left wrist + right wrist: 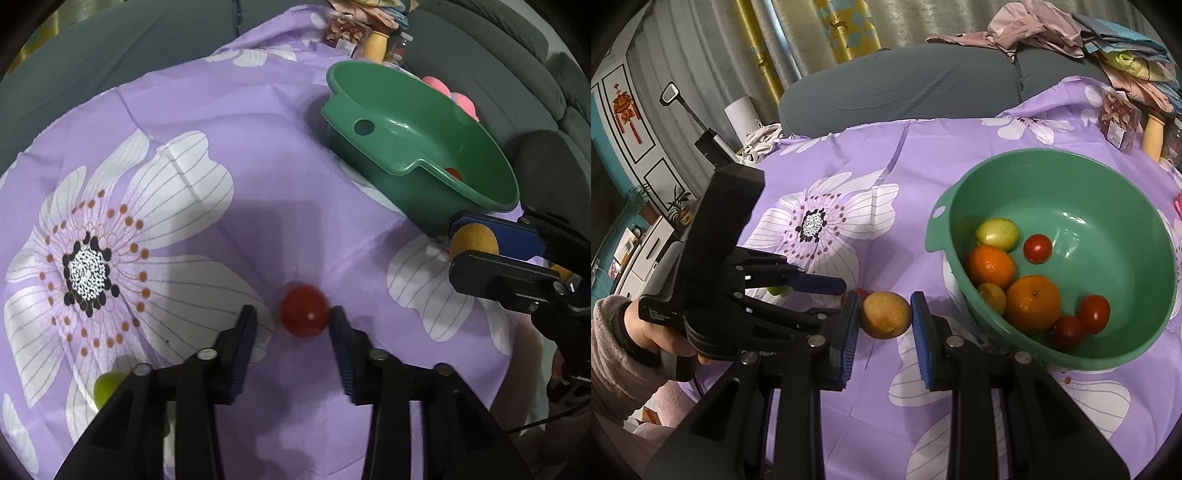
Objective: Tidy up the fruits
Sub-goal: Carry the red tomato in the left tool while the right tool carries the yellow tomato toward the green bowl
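Note:
A red tomato (304,311) lies on the purple floral cloth between the open fingers of my left gripper (293,323); the right fingertip is next to it. My right gripper (885,312) is shut on a yellow-brown citrus fruit (885,314), held just left of the green bowl (1137,354). In the left wrist view the right gripper (476,245) shows with that fruit (471,240) beside the bowl (388,122). The bowl holds oranges (1032,302), tomatoes (1038,248) and a yellow-green fruit (997,233). A green fruit (107,387) lies behind the left finger.
The purple cloth (871,155) covers the table. A grey sofa (905,85) stands behind it with a pile of clothes (1071,33). A snack box (1117,120) and a yellow bottle (1154,134) stand at the far right. Pink objects (454,94) sit behind the bowl.

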Tool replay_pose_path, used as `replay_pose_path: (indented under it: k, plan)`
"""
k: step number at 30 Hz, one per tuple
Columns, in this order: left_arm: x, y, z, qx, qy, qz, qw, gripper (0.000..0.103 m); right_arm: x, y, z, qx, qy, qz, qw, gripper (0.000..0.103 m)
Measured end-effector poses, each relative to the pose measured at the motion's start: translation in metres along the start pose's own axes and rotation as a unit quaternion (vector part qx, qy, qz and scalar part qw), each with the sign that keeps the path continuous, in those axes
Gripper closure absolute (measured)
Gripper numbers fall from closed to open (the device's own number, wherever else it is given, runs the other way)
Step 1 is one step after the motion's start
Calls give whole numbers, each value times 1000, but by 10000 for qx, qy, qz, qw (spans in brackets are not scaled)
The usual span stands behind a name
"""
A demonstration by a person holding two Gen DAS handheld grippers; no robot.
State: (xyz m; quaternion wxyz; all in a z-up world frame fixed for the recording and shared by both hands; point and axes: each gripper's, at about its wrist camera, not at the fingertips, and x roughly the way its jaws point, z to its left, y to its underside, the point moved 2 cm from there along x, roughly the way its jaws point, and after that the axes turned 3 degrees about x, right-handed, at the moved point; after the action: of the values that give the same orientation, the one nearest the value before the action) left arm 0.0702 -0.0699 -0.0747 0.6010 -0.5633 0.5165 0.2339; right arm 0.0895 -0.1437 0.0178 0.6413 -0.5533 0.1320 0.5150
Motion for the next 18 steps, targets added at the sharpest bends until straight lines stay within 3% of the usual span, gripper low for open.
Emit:
replay_pose_path:
  k: [6, 9, 18]
  plan:
    - [4, -7, -3, 48, 38, -70, 10000, 66, 2, 1, 0, 11, -4, 39, 10000, 75]
    - [6, -9, -3, 83, -28, -52, 9999, 78, 2, 2, 0, -1, 7, 41, 10000, 75]
    - [-17, -3, 7, -212, 103, -210, 9995, 78, 0, 1, -1, 6, 0, 12, 10000, 75]
